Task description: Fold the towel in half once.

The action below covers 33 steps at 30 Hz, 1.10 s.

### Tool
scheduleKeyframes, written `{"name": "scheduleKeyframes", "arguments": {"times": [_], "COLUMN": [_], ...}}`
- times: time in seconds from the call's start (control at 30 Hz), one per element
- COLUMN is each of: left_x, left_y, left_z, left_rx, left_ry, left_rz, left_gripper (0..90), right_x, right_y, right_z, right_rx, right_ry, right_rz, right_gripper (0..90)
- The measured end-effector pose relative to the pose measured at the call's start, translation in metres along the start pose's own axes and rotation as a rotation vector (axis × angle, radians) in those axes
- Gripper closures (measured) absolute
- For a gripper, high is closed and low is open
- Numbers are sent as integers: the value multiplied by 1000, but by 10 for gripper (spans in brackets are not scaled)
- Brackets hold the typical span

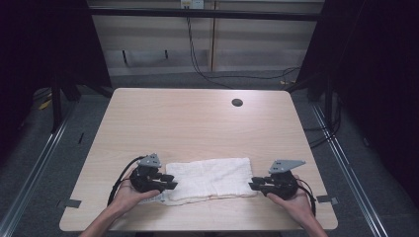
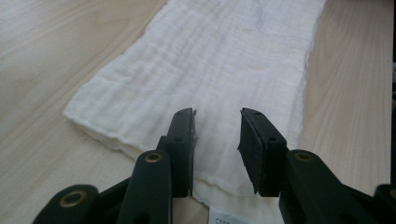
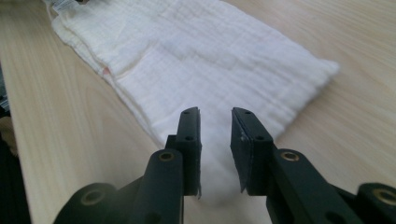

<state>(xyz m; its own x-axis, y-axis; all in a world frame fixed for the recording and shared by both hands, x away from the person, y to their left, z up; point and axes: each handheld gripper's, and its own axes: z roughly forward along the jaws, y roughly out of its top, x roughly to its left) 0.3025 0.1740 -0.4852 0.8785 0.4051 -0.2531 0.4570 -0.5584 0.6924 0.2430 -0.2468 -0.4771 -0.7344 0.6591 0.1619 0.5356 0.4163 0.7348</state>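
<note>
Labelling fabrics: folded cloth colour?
Cream-white cloth, faint woven grid; best in left gripper view.

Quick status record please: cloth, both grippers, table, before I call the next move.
cloth: folded white towel, flat, near front edge of table
left gripper: open, jaws over towel's left end
right gripper: open, jaws at towel's right end
label: small tag at towel's left end
grip: none visible yet
</note>
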Motion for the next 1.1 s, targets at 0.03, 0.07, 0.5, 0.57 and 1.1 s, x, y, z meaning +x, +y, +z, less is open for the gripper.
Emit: {"name": "scheduleKeyframes", "arguments": {"times": [0.03, 0.07, 0.5, 0.57, 1.1], "left_x": [-1, -2, -1, -1, 16], "left_y": [0, -1, 5, 8, 30], "left_z": [1, 3, 20, 25, 11], "left_rx": [16, 30, 66, 60, -48], "left_ry": [-5, -1, 7, -5, -25], "left_rz": [10, 22, 80, 80, -37], "left_gripper": [661, 662, 900, 900, 728], "right_x": [0, 0, -5, -10, -16], "right_y": [3, 6, 13, 11, 1], "right_z": [7, 14, 46, 43, 14], "right_rx": [6, 15, 68, 67, 16], "right_ry": [5, 10, -71, -79, -75], "right_rz": [-3, -8, -51, -39, 3], "right_gripper": [721, 707, 769, 812, 709]}}
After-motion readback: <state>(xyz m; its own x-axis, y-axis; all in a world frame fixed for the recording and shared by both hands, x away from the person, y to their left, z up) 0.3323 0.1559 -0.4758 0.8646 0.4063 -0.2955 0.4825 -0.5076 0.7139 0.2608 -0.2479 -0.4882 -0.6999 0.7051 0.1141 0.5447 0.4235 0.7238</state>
